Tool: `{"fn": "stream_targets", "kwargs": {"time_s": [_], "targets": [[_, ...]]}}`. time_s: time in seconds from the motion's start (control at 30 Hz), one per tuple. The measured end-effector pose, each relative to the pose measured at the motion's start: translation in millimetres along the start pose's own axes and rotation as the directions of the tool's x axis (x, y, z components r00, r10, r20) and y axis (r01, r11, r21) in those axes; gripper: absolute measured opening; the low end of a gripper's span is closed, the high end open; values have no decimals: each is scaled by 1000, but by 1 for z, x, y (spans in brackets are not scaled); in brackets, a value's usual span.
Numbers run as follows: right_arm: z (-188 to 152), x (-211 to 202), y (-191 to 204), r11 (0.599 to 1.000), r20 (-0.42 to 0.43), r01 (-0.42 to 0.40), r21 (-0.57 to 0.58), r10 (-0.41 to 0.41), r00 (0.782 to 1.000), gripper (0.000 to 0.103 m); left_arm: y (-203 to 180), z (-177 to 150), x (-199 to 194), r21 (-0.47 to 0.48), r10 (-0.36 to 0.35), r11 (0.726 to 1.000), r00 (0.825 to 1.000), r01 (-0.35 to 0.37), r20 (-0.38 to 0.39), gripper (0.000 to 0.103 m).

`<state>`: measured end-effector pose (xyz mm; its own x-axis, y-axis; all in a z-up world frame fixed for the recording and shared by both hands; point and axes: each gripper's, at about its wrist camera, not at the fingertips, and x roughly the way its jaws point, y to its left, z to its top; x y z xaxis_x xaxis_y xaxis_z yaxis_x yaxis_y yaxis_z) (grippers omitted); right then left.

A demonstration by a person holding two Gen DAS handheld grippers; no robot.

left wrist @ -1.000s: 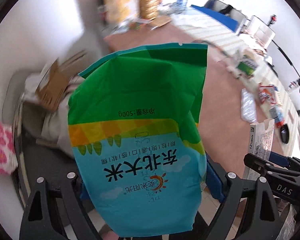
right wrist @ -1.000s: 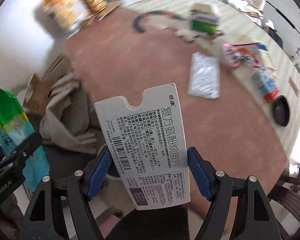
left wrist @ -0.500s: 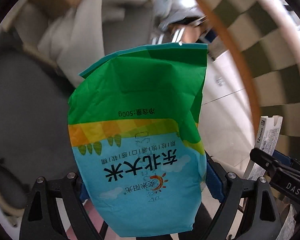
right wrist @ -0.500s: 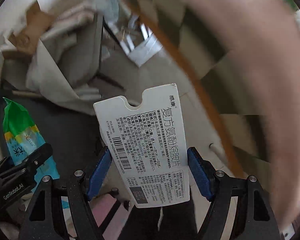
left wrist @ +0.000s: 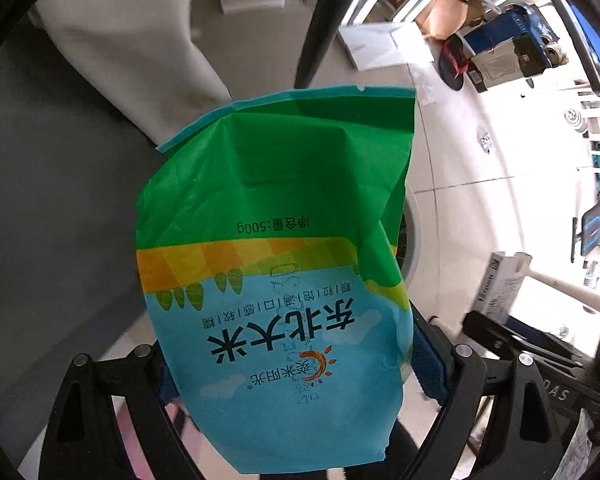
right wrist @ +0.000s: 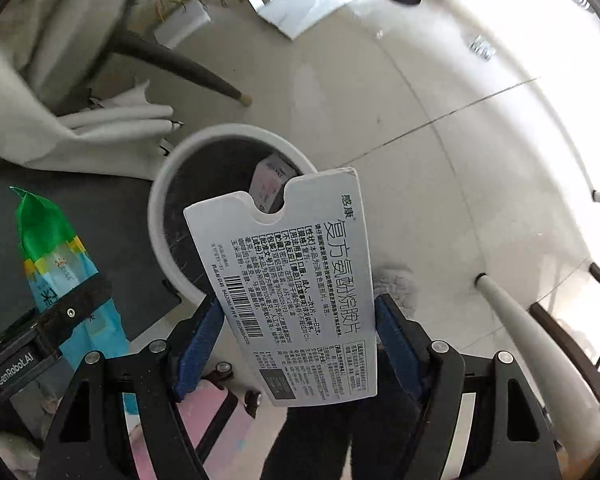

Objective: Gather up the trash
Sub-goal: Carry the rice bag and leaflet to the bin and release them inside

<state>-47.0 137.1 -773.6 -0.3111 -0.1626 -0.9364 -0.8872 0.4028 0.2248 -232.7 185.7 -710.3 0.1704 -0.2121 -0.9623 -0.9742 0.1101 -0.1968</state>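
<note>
My left gripper (left wrist: pixel 292 364) is shut on a green and blue rice bag (left wrist: pixel 276 248), which fills its view; the bag also shows at the left of the right wrist view (right wrist: pixel 60 264). My right gripper (right wrist: pixel 300 340) is shut on a white medicine box (right wrist: pixel 300 280) with a barcode, held just above and in front of a round white trash bin (right wrist: pixel 160 208) on the floor. The bin holds a small box (right wrist: pixel 270 180). In the left wrist view the medicine box (left wrist: pixel 500 284) shows at the right; the bag hides most of the bin.
A chair draped with white cloth (right wrist: pixel 60 92) and its dark leg (right wrist: pixel 188 76) stand left of the bin. White table legs (right wrist: pixel 532 344) are at right. Cardboard boxes (left wrist: pixel 508 52) and a flat white panel (left wrist: pixel 384 46) lie on the tiled floor beyond.
Both grippers have swung down from the tabletop to the floor, still holding the rice bag and medicine box. The white trash bin has come into view below the right gripper.
</note>
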Motion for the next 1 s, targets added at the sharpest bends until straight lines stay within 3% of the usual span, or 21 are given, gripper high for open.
{"fn": "stream_targets", "kwargs": {"time_s": [0.13, 0.3, 0.37, 0.5, 0.6, 0.67, 0.73, 0.87, 1.0], "targets": [[12, 27, -8, 997, -38, -71, 28, 72, 997, 78, 19, 14, 25, -114, -159, 982, 985, 150, -73, 92], [17, 43, -11, 988, -84, -150, 45, 153, 985, 80, 40, 10, 28, -191, -186, 967, 980, 171, -66, 100], [16, 49, -11, 985, -102, -166, 50, 170, 980, 97, 48, 8, 26, -203, -174, 966, 983, 158, -62, 100], [14, 53, -6, 991, -92, -132, 30, 134, 987, 99, 51, 5, 19, -195, -107, 976, 993, 96, -44, 100], [12, 47, 2, 998, -51, -48, -35, 46, 998, 99, 49, 1, 11, -165, 11, 986, 1000, -8, 15, 100], [8, 41, 11, 994, -5, 52, -96, -53, 999, 100, 46, -4, 6, -145, 101, 985, 993, -92, 55, 100], [6, 35, 17, 983, 40, 125, -136, -121, 992, 100, 46, -9, 4, -132, 148, 982, 987, -138, 68, 100], [0, 24, 29, 961, 93, 217, -171, -204, 975, 100, 43, -23, 0, -107, 191, 977, 979, -184, 64, 100], [-9, 3, 36, 953, 123, 246, -180, -226, 966, 100, 35, -34, -12, -89, 210, 975, 976, -204, 64, 100]]}}
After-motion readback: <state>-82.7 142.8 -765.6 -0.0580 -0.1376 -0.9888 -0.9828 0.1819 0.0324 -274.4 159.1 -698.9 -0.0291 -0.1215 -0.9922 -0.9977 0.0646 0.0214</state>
